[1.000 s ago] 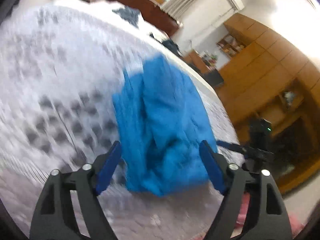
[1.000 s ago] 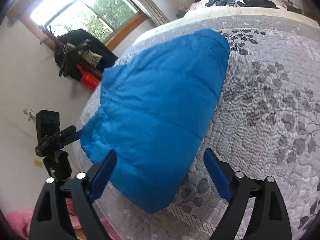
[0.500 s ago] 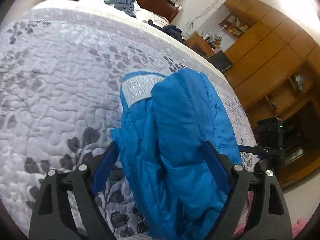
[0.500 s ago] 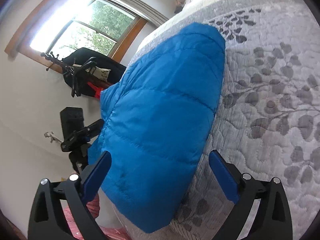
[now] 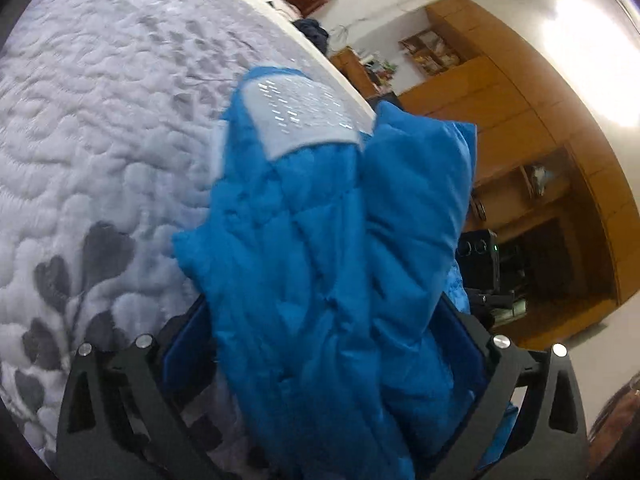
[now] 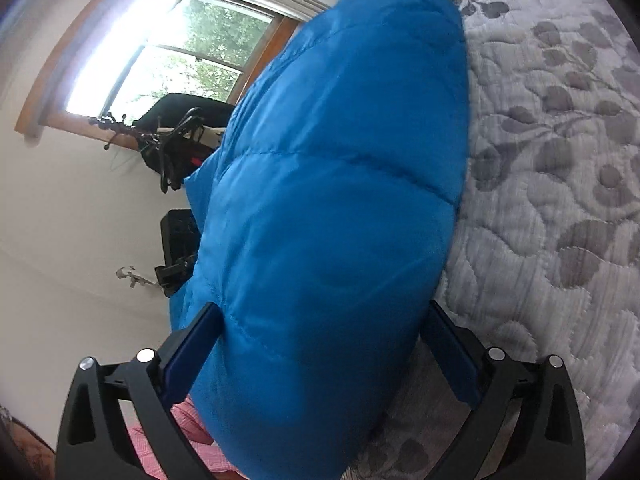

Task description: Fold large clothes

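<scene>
- We have a blue quilted puffer jacket (image 5: 340, 280) lying on the grey leaf-patterned bedspread (image 5: 100, 140), near the edge of the bed closest to us.
- In the left wrist view our left gripper (image 5: 324, 360) stands wide open, with the bunched end of the jacket filling the space between its blue pads. We cannot tell whether the pads touch the fabric, and nothing is pinched.
- In the right wrist view our right gripper (image 6: 320, 360) is spread just as wide, straddling the smooth, puffed side of the jacket (image 6: 340, 200). Here too we judge that nothing is gripped.
- From the left side we see a pale lining panel (image 5: 304, 116) showing at the far end, with one long blue section, perhaps a sleeve or a front panel, laid over the body.
- We judge the folding partly done: the jacket is already gathered lengthwise into a narrow, thick bundle instead of lying spread flat.
- The near end on the left side is rumpled and uneven, so we think tidying is left, and likely a crosswise fold to make the bundle compact.
- Other dark clothes (image 5: 312, 30) lie near the headboard, so more pieces may be left to fold.
</scene>
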The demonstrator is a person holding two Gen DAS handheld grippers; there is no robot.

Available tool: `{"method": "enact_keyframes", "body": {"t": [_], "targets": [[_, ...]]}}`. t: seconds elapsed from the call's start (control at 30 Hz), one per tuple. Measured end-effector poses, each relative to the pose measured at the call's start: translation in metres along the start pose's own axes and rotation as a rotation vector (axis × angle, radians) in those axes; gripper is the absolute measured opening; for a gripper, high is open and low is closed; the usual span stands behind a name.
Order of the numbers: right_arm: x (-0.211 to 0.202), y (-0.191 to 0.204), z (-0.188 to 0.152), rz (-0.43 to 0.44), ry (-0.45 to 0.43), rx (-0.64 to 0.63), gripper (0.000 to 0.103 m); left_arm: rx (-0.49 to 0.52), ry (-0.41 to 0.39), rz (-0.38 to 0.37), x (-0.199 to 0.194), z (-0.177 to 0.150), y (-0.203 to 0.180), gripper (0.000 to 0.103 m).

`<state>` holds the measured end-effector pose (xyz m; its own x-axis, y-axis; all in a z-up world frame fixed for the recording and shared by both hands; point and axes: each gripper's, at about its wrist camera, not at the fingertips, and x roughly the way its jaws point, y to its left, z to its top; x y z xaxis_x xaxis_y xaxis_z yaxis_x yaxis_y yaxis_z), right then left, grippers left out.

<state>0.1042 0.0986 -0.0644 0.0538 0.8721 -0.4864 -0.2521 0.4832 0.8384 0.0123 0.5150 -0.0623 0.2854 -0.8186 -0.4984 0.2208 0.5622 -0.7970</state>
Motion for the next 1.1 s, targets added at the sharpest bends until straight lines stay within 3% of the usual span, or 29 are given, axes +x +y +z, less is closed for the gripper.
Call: {"method": "enact_keyframes", "body": {"t": [0.2, 0.27, 0.37, 0.43, 0.53, 0.9, 1.1], "targets": [[0.01, 0.011, 0.0, -0.041, -0.004, -0.041, 0.099, 0.024, -0.018, -0.022, 0.017, -0.006, -0.009, 0.1], [0.008, 0.014, -0.002, -0.045, -0.012, -0.048, 0.094, 0.024, -0.033, -0.026, 0.019, -0.01, -0.012, 0.09], [0.003, 0.022, -0.003, -0.047, -0.029, -0.057, 0.077, -0.008, -0.046, -0.064, 0.019, -0.012, -0.011, 0.076], [-0.002, 0.028, -0.005, -0.048, -0.04, -0.076, 0.066, -0.004, -0.054, -0.07, 0.021, -0.014, -0.014, 0.071], [-0.013, 0.037, -0.004, -0.057, -0.058, -0.107, 0.06, -0.006, -0.052, -0.092, 0.026, -0.015, -0.023, 0.065], [-0.131, 0.042, 0.005, -0.15, -0.203, -0.133, 0.059, 0.076, -0.01, -0.197, 0.115, 0.028, -0.107, 0.062], [-0.17, 0.014, 0.025, -0.21, -0.23, -0.086, 0.059, 0.095, 0.022, -0.181, 0.181, 0.055, -0.126, 0.061]]}}
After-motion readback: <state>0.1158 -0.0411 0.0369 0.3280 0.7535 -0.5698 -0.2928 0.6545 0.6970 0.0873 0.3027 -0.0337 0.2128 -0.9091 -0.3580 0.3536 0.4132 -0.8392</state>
